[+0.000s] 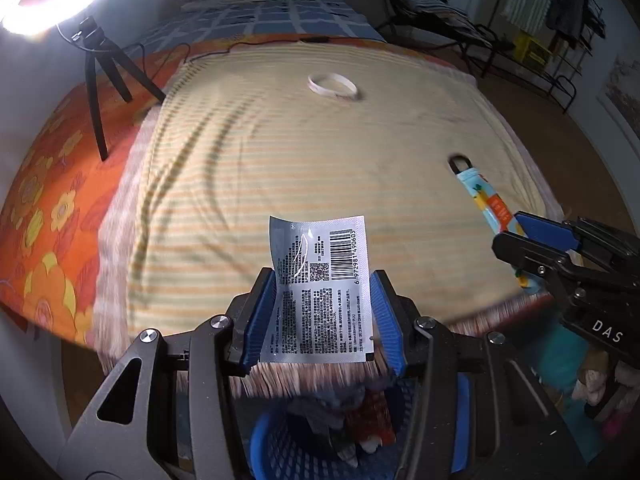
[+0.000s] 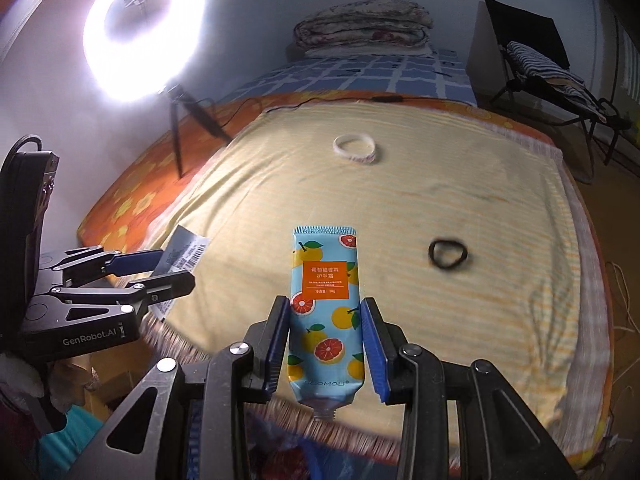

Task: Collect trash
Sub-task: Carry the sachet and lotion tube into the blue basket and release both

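Nearest to me, below the left gripper [image 1: 322, 312], sits the blue mesh basket [image 1: 276, 448], already containing crumpled wrappers; I judge that part of the collection done. My left gripper is clamped on a silver sachet [image 1: 320, 280] with a barcode, its blue pads pressing both side edges. My right gripper [image 2: 326, 344] is clamped on a hand cream tube [image 2: 324, 300] printed with grapefruit, nozzle end toward the camera and no cap visible. Both items are lifted clear of the striped yellow bedspread [image 1: 280, 140] at its near edge, above the basket area. Judged step: release both into the basket.

Remaining on the bedspread, moving outward: a black hair tie [image 2: 448, 254] in the middle distance, then a white ring [image 2: 356, 148], possibly a wristband, farther back. Whether either counts as trash I cannot tell.

View differences:
- The left wrist view shows the basket and its contents plainly; the right wrist view shows only a blurred blue strip there.
- The right wrist view shows the hair tie whole; in the left wrist view it appears only partly, behind the tip of the tube.
- The right wrist view shows the whole ring light [image 2: 144, 32] on its tripod; the left wrist view cuts it off at the corner.
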Motion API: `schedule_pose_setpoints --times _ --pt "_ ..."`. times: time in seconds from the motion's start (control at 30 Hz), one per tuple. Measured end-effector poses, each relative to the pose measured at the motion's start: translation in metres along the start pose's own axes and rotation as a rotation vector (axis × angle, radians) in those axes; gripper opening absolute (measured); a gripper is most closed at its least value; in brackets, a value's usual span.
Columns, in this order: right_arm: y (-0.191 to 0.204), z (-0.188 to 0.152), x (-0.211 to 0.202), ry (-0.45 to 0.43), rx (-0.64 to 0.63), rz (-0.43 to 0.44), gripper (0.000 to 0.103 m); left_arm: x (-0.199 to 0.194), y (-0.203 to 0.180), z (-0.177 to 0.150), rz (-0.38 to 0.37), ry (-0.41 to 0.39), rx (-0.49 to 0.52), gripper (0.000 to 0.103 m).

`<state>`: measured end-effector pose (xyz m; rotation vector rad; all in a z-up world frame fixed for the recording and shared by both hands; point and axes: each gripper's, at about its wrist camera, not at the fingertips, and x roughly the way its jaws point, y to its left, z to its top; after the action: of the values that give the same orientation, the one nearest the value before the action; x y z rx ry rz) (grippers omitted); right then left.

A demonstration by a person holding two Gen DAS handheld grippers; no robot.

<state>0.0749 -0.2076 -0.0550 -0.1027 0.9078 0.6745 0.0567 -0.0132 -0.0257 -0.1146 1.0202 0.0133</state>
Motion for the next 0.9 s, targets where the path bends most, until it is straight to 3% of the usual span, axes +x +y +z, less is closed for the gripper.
schedule_pose_setpoints --times 0.43,0.9 --pt "0.035 -0.081 -0.024 0.078 -0.026 0.029 0.037 -0.018 -0.019 -0.078 -0.02 0.037 0.041 0.049" --pt "0.059 -0.14 -0.007 0.178 -0.05 0.037 0.037 0.006 -0.022 -0.145 -0.021 0.158 0.058 0.049"
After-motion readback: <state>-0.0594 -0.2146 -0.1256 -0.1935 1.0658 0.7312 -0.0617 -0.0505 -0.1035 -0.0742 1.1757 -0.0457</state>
